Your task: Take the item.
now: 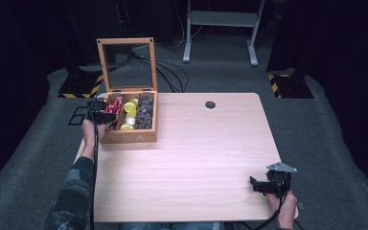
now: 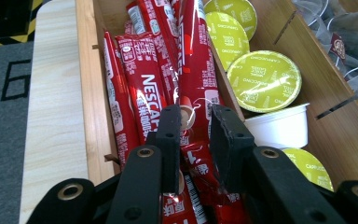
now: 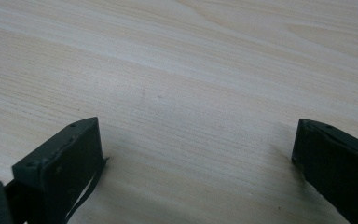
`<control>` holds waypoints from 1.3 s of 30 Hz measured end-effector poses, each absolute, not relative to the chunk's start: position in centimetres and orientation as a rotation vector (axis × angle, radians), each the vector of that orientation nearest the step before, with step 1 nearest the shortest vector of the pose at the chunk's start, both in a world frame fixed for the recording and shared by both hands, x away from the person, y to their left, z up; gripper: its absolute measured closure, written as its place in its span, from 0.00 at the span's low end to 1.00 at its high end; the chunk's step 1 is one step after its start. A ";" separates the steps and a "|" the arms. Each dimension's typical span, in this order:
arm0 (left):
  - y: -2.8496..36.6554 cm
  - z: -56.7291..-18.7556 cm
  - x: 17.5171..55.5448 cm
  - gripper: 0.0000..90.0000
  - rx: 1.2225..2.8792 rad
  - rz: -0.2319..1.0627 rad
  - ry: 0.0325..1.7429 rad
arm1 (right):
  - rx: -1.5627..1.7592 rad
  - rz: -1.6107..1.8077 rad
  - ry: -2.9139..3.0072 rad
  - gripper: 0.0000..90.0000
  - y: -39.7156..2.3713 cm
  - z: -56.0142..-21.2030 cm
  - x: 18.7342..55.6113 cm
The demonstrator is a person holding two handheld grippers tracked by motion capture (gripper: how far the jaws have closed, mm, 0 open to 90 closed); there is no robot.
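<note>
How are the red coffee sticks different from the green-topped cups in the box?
The red sticks are long, thin and soft; the green-topped cups are round and squat. The sticks lie in the box's outer section by the wall, the cups in the middle one. The left tongs straddle a stick, not a cup. Both share the wooden box.

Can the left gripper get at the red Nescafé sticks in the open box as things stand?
Probably yes: the box lid stands open, and the left gripper already has its jaws astride one red Nescafé stick, nothing above blocking.
</note>
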State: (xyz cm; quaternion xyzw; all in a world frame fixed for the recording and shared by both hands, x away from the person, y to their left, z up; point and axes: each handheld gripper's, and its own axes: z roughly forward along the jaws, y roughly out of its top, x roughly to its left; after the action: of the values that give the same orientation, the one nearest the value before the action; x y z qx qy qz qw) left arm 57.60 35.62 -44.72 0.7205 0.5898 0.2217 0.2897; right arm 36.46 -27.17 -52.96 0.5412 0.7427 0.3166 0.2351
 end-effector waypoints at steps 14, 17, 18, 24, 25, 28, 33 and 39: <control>35.7 -45.0 57.3 0.67 1.948 0.549 1.551 | 1.490 0.867 2.028 0.01 -27.1 -53.0 36.5; 35.6 -45.2 57.4 0.70 1.957 0.549 1.550 | 1.490 0.868 2.028 0.01 -27.1 -53.0 36.5; 35.5 -45.2 57.4 0.72 1.963 0.545 1.551 | 1.490 0.867 2.028 0.01 -27.1 -53.0 36.5; 35.5 -45.4 57.5 0.81 1.968 0.565 1.568 | 1.490 0.868 2.027 0.01 -27.1 -53.0 36.5; 35.5 -45.4 57.4 0.83 1.962 0.570 1.579 | 1.490 0.868 2.028 0.01 -27.1 -53.0 36.5; 35.5 -45.4 57.4 0.91 1.958 0.570 1.584 | 1.485 0.867 2.036 0.01 -27.2 -53.0 36.5; 35.2 -45.3 57.1 0.95 1.951 0.621 1.582 | 1.485 0.868 2.037 0.01 -27.2 -53.0 36.5; 35.9 -44.4 56.3 0.95 1.908 0.645 1.567 | 1.482 0.867 2.039 0.01 -27.2 -53.0 36.4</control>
State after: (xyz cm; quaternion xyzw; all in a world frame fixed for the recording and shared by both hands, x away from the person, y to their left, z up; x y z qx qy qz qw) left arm 56.28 35.90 -44.40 0.7154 0.5875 0.2417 0.2907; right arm 36.45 -27.18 -52.97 0.5404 0.7433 0.3161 0.2356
